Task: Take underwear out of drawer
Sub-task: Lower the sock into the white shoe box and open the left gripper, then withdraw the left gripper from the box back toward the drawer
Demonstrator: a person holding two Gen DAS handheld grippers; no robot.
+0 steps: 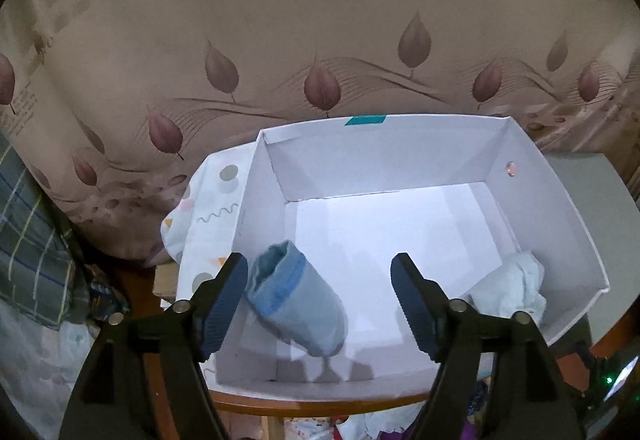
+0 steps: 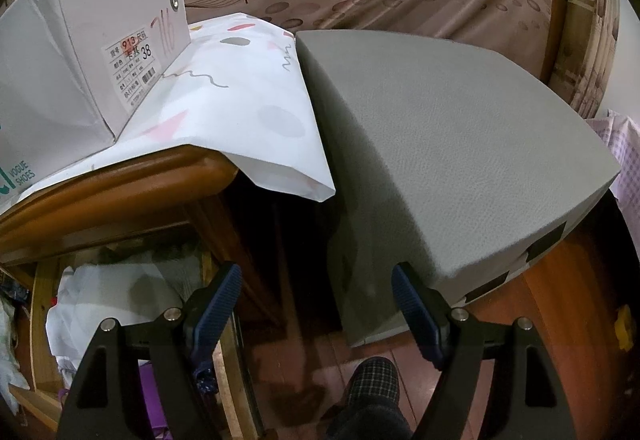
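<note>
Left wrist view: the left gripper [image 1: 320, 296] hangs over an open white box [image 1: 560, 208] that serves as the drawer, its jaws spread apart and pressing on nothing. Between them, closer to the left jaw and possibly brushing it, lies a rolled grey-blue piece of underwear [image 1: 298, 304] with a brighter blue band at its open end; it rests on the box floor near the front left corner. A crumpled white cloth [image 1: 516, 288] sits in the front right corner of the box, well apart from the roll. A strip of teal tape [image 1: 366, 120] marks the far rim. The box stands on a white patterned cloth [image 1: 212, 212] spread on a wooden desk [image 1: 320, 402], and a curtain printed with leaves [image 1: 320, 40] hangs behind. Right wrist view: the right gripper [image 2: 318, 304] points down toward the floor with its jaws wide open and empty. To its upper left the same box [image 2: 72, 52] shows its outer wall with a label, sitting on the patterned cloth on the wooden desk [image 2: 120, 196]. A grey padded stool [image 2: 460, 160] stands just beside the desk, and a checked slipper [image 2: 372, 380] shows on the reddish floor below.
</note>
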